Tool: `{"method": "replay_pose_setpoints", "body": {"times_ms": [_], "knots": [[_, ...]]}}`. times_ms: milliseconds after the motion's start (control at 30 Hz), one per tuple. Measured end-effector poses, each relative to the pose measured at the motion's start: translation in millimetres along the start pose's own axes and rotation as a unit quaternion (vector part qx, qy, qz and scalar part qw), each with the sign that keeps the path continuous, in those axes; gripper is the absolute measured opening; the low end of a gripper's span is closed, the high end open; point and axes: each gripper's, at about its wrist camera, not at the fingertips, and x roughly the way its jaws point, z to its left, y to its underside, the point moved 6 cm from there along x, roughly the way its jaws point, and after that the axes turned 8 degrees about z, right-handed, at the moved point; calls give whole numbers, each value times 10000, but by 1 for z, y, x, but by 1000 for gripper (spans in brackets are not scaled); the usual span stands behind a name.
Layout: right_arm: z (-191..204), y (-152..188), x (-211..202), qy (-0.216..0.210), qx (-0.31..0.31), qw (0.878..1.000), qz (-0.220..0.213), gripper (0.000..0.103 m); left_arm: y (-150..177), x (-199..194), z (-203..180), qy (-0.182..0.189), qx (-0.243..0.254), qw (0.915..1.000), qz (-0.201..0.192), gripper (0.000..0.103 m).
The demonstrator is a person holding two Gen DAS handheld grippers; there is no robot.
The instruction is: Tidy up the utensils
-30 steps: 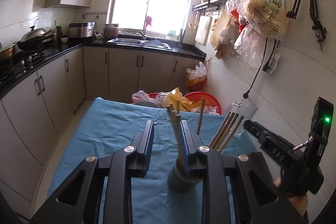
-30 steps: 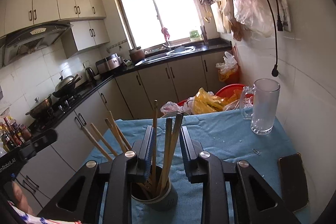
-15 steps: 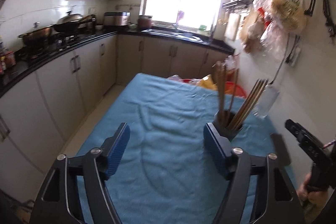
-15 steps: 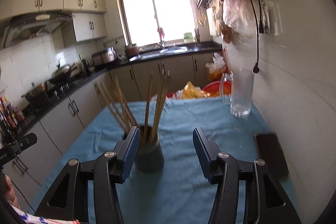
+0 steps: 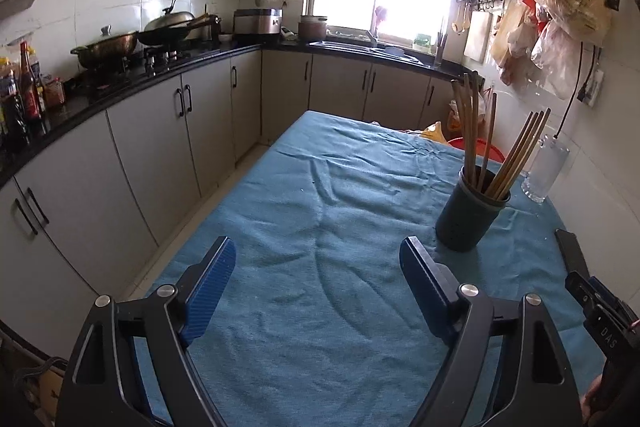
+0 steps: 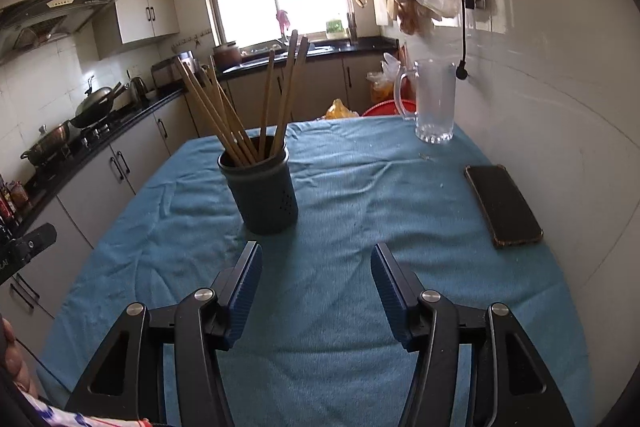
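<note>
A dark round utensil holder (image 5: 470,215) stands upright on the blue tablecloth (image 5: 320,267), with several wooden chopsticks (image 5: 516,155) standing in it. It also shows in the right wrist view (image 6: 262,193) with the chopsticks (image 6: 244,107) fanned out. My left gripper (image 5: 316,259) is open wide and empty, low over the cloth, left of and nearer than the holder. My right gripper (image 6: 316,267) is open and empty, just in front of the holder.
A clear glass mug (image 6: 434,103) stands at the table's far right by the wall. A black phone (image 6: 502,205) lies on the cloth at the right. Kitchen cabinets (image 5: 160,147) run along the left. Bags hang on the right wall (image 5: 560,7).
Both grippers opened from around the chopsticks and pulled back and away from the holder. The chopsticks stay standing in the holder.
</note>
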Motion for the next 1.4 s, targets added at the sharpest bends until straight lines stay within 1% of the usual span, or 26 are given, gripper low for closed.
{"method": "replay_pose_setpoints", "body": {"times_ms": [100, 200, 267, 433, 600, 733, 800, 1000, 1400], "knots": [[6, 1, -1, -21, 11, 10000, 31, 61, 2, -6, -4, -113, 120, 9998, -90, 88], [12, 3, -6, 56, -55, 10000, -14, 61, 5, -14, -7, -202, 225, 9992, -263, 92], [15, 5, -12, 81, -66, 9999, -64, 63, 6, -22, -10, -351, 326, 9980, -418, 96], [16, 10, -22, 98, -42, 9999, -136, 66, 8, -41, -15, -606, 505, 9944, -698, 100], [11, 11, -34, 107, 50, 9997, -237, 67, 12, -61, -27, -555, 620, 9920, -954, 101], [4, 11, -44, 155, 126, 9992, -341, 68, 16, -67, -32, -444, 576, 9932, -906, 103], [2, 12, -48, 184, 130, 9990, -384, 69, 18, -67, -35, -464, 583, 9936, -845, 103], [-1, 16, -58, 478, -18, 9975, -512, 71, 27, -71, -43, -344, 684, 9946, -697, 103], [7, 18, -63, 694, -282, 9956, -562, 73, 35, -68, -47, -156, 707, 9963, -458, 103]]}}
